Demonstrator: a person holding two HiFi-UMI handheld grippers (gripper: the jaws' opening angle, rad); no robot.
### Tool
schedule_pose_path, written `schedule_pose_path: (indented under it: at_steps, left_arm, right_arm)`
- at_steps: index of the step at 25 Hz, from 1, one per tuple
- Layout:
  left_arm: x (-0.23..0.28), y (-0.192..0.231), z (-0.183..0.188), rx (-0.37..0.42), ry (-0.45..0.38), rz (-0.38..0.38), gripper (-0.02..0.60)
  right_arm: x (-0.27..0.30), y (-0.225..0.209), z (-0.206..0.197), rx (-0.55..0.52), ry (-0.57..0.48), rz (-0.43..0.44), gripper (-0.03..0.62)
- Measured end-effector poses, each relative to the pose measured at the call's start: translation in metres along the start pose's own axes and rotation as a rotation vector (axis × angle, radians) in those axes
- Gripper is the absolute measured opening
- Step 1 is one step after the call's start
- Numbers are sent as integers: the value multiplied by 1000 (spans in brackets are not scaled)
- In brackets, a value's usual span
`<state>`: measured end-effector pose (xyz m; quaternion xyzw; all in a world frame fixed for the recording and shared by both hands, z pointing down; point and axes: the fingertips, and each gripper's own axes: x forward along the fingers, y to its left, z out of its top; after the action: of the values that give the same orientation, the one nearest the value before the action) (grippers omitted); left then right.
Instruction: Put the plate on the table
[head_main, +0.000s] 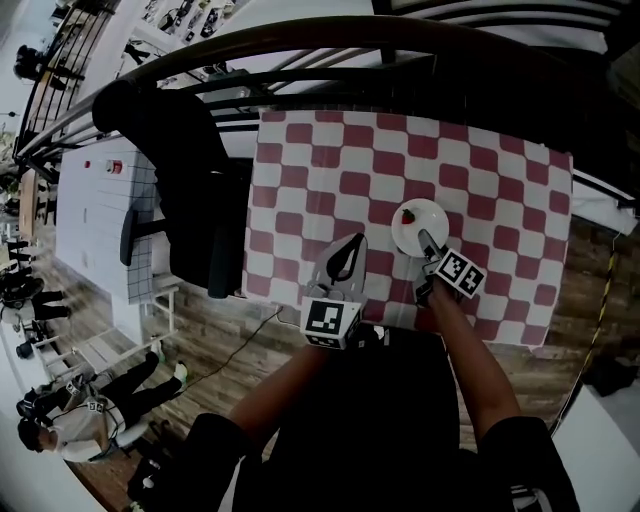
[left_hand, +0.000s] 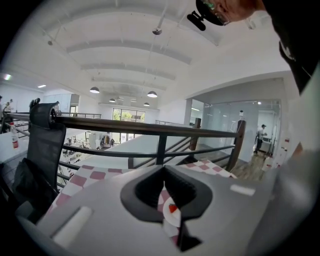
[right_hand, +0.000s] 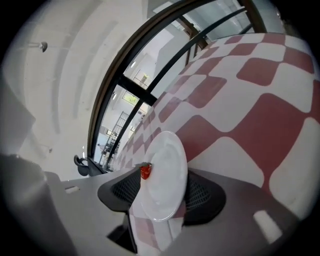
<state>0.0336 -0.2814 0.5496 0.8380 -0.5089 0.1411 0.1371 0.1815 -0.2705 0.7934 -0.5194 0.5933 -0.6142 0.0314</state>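
Right gripper (head_main: 428, 243) is reaching to the near rim of the plate (head_main: 435, 215) in the head view; the plate is lying flat on the checkered table (head_main: 330, 170), with a strawberry (head_main: 408, 216) on it, so the placing looks done. Left gripper (head_main: 345, 262) is hovering just beside, over the cloth, probably waiting. Left gripper view: its jaws are standing apart, gripping nothing, with the plate (left_hand: 173, 218) showing through the gap. Right gripper view: the jaws are standing spread on either side of the plate (right_hand: 162, 180), the pads apparently not pressing, likely to leave it without dragging it.
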Motion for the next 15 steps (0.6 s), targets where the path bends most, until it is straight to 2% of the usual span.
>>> schedule_pose_path:
  at_steps: [2, 3, 5, 9, 15]
  left_arm:
    - [-9, 4, -3, -21, -1, 6, 9]
    - [-14, 6, -5, -29, -1, 13, 9]
    - [-24, 11, -7, -38, -4, 27, 9]
    - [-49, 23, -9, -53, -17, 51, 9]
    - [-87, 45, -19, -77, -44, 100, 9]
  right_arm:
    - [6, 6, 0, 116, 9, 64, 207]
    - [8, 8, 0, 166, 10, 80, 210]
    - [12, 9, -2, 171, 12, 64, 221]
    - [10, 6, -6, -11, 38, -37, 228]
    - [-15, -12, -8, -375, 60, -283, 322]
